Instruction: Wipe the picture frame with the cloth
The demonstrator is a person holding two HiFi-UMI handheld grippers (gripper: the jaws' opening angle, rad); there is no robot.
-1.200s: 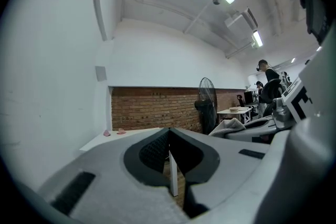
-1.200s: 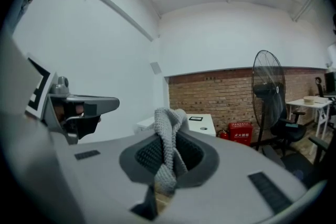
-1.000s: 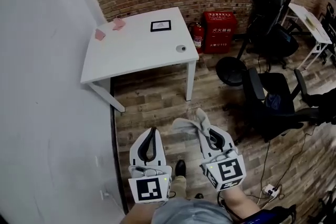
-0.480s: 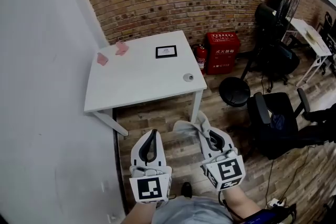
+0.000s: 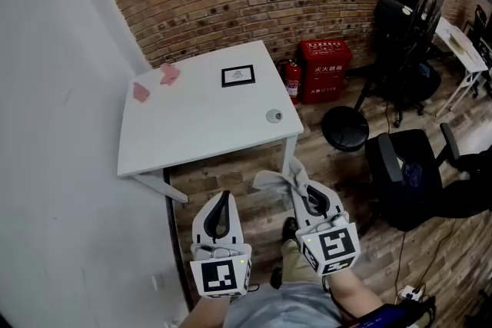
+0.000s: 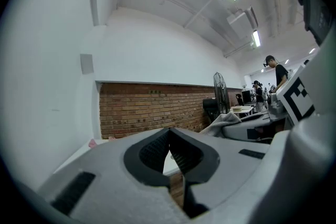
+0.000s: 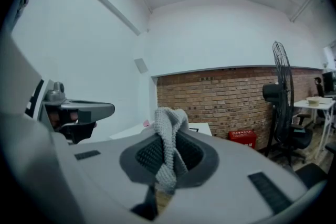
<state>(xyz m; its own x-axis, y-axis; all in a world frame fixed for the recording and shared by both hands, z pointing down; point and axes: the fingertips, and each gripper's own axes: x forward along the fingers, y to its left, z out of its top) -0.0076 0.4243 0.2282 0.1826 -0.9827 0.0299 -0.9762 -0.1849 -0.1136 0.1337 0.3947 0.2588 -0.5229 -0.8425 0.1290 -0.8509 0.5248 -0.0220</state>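
Note:
The black-rimmed picture frame [image 5: 237, 75] lies flat near the far edge of the white table [image 5: 192, 127]. Both grippers hover over the wooden floor, short of the table's near edge. My right gripper [image 5: 301, 185] [image 7: 168, 140] is shut on a grey knitted cloth [image 5: 275, 180] [image 7: 170, 119]. The cloth bunches out past the tips and hangs down between the pads. To its left, at the same height, my left gripper [image 5: 224, 192] [image 6: 169, 134] is shut, its tips together and nothing held. Both point level toward the table and the brick wall.
Two pink items [image 5: 141, 92] [image 5: 169, 74] lie at the table's far left, and a small round object [image 5: 274, 116] lies near its right edge. A red extinguisher box [image 5: 324, 57], a fan base [image 5: 344, 127] and an office chair [image 5: 403, 173] stand to the right. A white wall runs along the left.
The table has come nearer in the head view as I walk toward it. Both grippers travel forward together, side by side, and the right one keeps hold of the cloth.

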